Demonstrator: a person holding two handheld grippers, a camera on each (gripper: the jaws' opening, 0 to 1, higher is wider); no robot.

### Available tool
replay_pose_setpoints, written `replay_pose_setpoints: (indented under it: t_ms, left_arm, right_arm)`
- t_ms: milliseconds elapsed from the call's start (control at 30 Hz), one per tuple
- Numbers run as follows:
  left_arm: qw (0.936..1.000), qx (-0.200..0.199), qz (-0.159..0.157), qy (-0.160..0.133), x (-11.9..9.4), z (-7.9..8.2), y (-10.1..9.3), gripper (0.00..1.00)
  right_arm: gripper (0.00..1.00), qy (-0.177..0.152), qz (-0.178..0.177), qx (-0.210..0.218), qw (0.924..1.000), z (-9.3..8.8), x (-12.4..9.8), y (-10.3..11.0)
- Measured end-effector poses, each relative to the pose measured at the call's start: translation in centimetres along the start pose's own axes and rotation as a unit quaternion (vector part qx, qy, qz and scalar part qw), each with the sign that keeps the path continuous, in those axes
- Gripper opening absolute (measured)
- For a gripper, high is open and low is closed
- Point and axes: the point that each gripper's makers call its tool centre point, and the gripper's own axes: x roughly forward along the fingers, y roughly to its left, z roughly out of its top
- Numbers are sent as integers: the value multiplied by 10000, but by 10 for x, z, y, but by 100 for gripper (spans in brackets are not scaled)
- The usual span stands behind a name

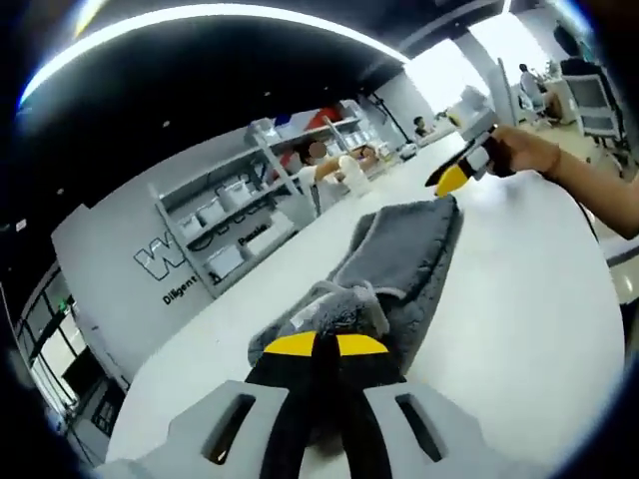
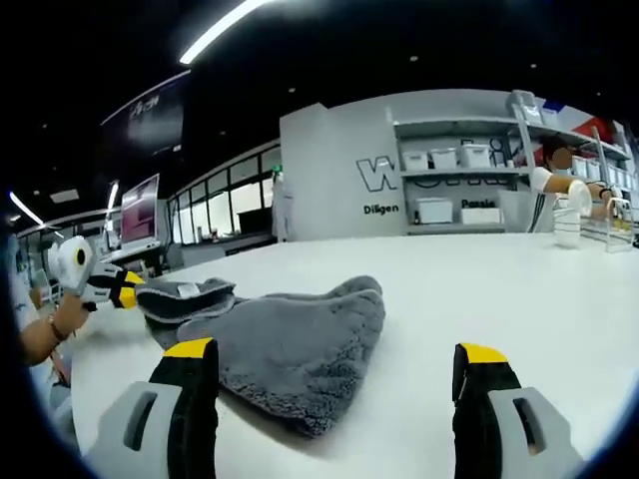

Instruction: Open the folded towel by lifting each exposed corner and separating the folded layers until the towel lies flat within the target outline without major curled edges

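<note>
Right now my left claw (image 1: 315, 344) is pinched on the near edge of the fluffy grey folded towel (image 1: 399, 254), which lies on the white counter (image 1: 519, 299). My right claw (image 2: 329, 364) is spread wide, with the towel's rounded fold just in front of its left jaw. To unfold cleanly I'd keep the left pinch low as an anchor, then close the right on the top layer only and peel it outward.

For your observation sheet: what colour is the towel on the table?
Grey, the towel shows best in the right gripper view.
</note>
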Motion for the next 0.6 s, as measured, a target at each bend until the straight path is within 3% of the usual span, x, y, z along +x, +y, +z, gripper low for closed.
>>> replay_pose_setpoints:
  t_ms: [167,600]
  left_arm:
    - [9962,-330,807,-25,-15,-4,40,4]
    - [9774,-1151,1734,382,-46,-49,91,4]
  right_arm:
    - [99,63,15,-52,10000,-1,2,0]
    - [99,101,7,-53,9999,-3,1,1]
